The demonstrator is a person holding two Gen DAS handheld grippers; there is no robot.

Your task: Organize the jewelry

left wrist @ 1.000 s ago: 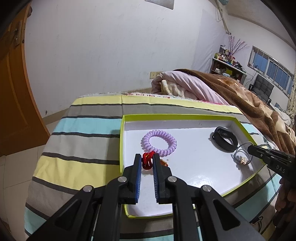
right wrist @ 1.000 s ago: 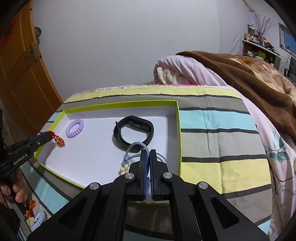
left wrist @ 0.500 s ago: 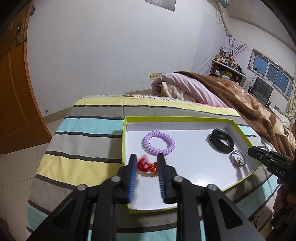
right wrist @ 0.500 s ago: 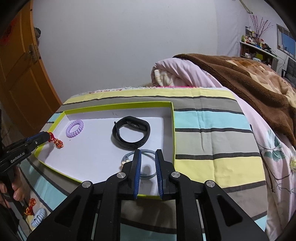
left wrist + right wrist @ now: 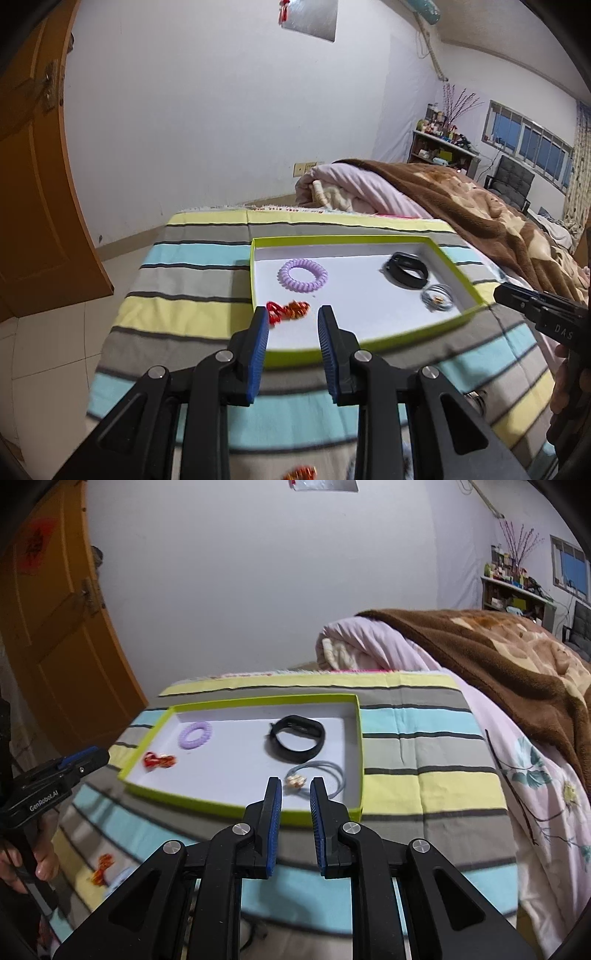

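Inside, the green tray (image 5: 360,738) holds purple coil (image 5: 195,734), black band (image 5: 297,738), red ornament (image 5: 159,760), blue tie (image 5: 325,775).

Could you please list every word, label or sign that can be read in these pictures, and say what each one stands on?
"GenRobot.AI": on the side of the left gripper, in the right wrist view.
"DAS", cut off at the picture edge: on the side of the right gripper, in the left wrist view.
Red paper sign on the orange door: too blurred to read.

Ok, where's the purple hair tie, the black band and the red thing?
Purple hair tie (image 5: 303,275): left wrist view, on its coiled ring.
Black band (image 5: 297,738): right wrist view, on its near strap.
Red thing (image 5: 159,761): right wrist view, on its middle.
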